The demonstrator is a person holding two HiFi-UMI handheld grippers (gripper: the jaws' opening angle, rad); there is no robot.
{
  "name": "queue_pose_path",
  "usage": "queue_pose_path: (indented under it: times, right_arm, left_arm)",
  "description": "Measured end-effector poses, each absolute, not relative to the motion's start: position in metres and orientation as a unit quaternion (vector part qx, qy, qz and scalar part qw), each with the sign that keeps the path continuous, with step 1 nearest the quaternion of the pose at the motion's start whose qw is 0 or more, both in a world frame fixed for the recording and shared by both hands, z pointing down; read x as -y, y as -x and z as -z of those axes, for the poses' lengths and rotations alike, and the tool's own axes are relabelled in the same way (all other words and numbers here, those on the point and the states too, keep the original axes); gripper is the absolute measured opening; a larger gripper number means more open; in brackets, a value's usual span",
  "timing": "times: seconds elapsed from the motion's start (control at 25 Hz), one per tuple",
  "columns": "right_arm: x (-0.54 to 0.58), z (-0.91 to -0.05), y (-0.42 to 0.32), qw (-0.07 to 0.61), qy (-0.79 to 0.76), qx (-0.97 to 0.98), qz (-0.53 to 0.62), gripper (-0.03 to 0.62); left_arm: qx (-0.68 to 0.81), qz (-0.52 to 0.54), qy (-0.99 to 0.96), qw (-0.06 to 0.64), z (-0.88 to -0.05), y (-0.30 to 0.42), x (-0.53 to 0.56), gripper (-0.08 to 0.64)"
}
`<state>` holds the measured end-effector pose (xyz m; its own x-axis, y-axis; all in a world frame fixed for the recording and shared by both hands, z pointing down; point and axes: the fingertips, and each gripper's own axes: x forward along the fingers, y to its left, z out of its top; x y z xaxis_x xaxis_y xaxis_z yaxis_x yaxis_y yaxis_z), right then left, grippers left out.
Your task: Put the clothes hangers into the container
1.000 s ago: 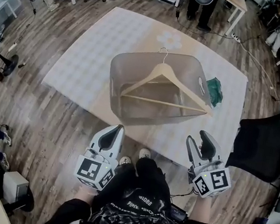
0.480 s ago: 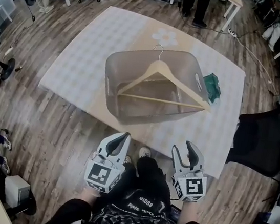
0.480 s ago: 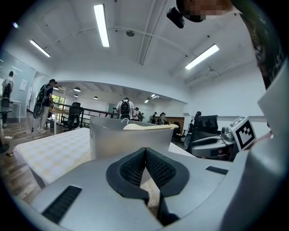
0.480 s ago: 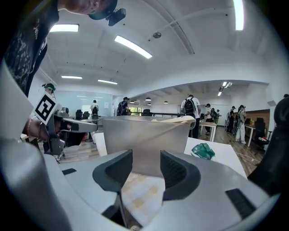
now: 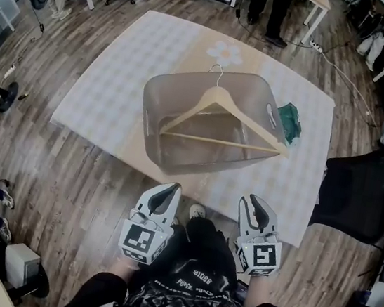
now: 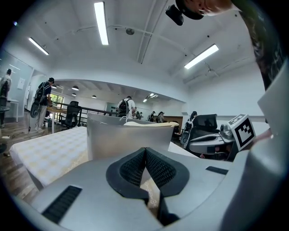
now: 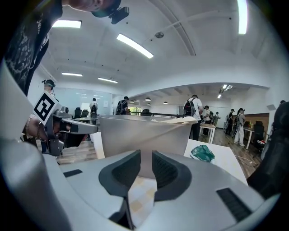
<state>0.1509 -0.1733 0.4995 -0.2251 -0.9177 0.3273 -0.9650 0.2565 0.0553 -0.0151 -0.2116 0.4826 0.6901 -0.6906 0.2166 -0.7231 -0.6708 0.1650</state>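
I look steeply down onto a table (image 5: 111, 74) covered with a pale checked cloth. A translucent grey container (image 5: 151, 123) stands near its middle. One wooden clothes hanger (image 5: 222, 142) lies across the top of the container, its metal hook towards the far edge of the table. Its right tip pokes out over the container's right rim. It seems to rest on the rim rather than down inside.

A crumpled green thing (image 5: 291, 121) lies on the cloth just beside the container, towards the table's right edge. I cannot tell what it is. I see no other hanger on the table or the floor.

Both grippers hang short of the table's near edge, well apart from the container. The left gripper (image 5: 170, 187) is clenched, pads touching at the tips, with nothing in them. The right gripper (image 5: 252, 202) has just been narrowing; a slim gap remains between its jaws and nothing is held.

My judgement: the job is all but done. At most, the hanger needs a nudge to drop fully inside.
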Motion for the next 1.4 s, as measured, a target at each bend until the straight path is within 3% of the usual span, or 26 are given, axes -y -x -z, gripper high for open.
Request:
queue_pose_path:
  times: [0.2, 0.52, 1.4]
  right_arm:
    - [0.181, -0.498, -0.154, 0.127, -0.607, 0.779, -0.090, 0.010]
    - [0.194, -0.493, -0.157, 0.097, -0.602, 0.786, -0.104, 0.008]
    - [0.213, -0.493, -0.172, 0.136, -0.619, 0.771, -0.065, 0.008]
  left_arm:
    - [0.359, -0.053, -0.922, 0.133, -0.480, 0.007, 0.213, 0.020]
    - [0.340, -0.036, -0.928, 0.147, -0.474, 0.001, 0.221, 0.020]
    - [0.389, -0.063, -0.909, 0.133, -0.488, 0.003, 0.241, 0.020]
